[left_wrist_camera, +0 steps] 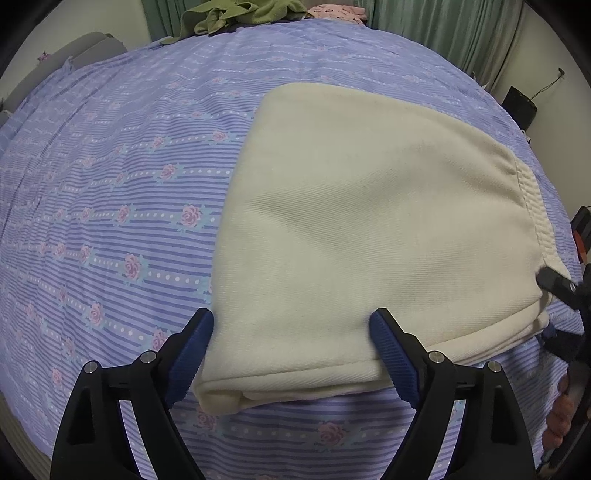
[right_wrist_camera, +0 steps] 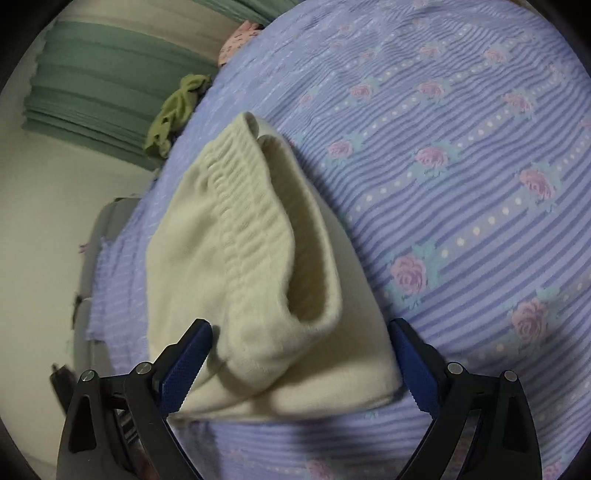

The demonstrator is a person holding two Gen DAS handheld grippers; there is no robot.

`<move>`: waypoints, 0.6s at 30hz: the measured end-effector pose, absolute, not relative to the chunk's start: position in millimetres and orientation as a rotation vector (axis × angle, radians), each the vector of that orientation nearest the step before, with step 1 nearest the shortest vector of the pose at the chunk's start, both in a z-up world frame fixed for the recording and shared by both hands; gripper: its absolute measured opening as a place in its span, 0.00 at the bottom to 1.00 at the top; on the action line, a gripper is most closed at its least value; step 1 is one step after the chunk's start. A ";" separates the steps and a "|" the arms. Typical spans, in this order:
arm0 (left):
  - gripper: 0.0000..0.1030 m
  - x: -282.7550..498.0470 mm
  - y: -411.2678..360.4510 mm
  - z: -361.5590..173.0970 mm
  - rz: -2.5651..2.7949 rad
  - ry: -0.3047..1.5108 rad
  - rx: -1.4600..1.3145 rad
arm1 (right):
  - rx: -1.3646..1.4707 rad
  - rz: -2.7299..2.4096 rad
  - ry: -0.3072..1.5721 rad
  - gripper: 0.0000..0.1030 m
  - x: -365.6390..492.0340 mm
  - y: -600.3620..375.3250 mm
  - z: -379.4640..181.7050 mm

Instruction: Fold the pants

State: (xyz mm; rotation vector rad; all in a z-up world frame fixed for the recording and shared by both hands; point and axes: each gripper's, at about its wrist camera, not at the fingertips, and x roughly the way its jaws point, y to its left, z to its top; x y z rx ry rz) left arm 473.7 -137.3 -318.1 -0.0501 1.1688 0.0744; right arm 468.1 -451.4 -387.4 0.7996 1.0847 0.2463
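Note:
Cream pants (left_wrist_camera: pixel 362 229) lie folded into a thick stack on the purple flowered bedsheet (left_wrist_camera: pixel 110 192). My left gripper (left_wrist_camera: pixel 293 315) is open over the stack's near left corner. One blue pad (left_wrist_camera: pixel 195 350) sits beside the fold's left edge, and the other lies on top of the cloth. In the right wrist view the ribbed elastic waistband (right_wrist_camera: pixel 243 221) faces the camera, and the pants (right_wrist_camera: pixel 192 258) bulge up at that end. My right gripper (right_wrist_camera: pixel 301 325) is open around that near corner, its pads apart from the cloth. A black finger of the right gripper (left_wrist_camera: pixel 557 286) shows at the stack's right edge.
A green garment (left_wrist_camera: pixel 236 18) and a pink one (left_wrist_camera: pixel 336 11) lie at the bed's far edge, before green curtains (left_wrist_camera: pixel 443 33). A grey piece of furniture (left_wrist_camera: pixel 88 44) stands far left, and a black box (left_wrist_camera: pixel 519 105) far right. A hand (left_wrist_camera: pixel 561 410) holds the right gripper.

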 end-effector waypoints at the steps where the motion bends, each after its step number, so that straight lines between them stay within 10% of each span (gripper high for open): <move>1: 0.85 474.0 -137.8 -318.7 0.074 1.167 -0.049 | 0.812 0.258 1.091 0.93 463.3 -451.3 -388.2; 18: 0.87 476.4 -137.6 -320.2 0.071 1.165 -0.074 | 0.931 0.412 1.064 0.99 487.0 -431.5 -374.2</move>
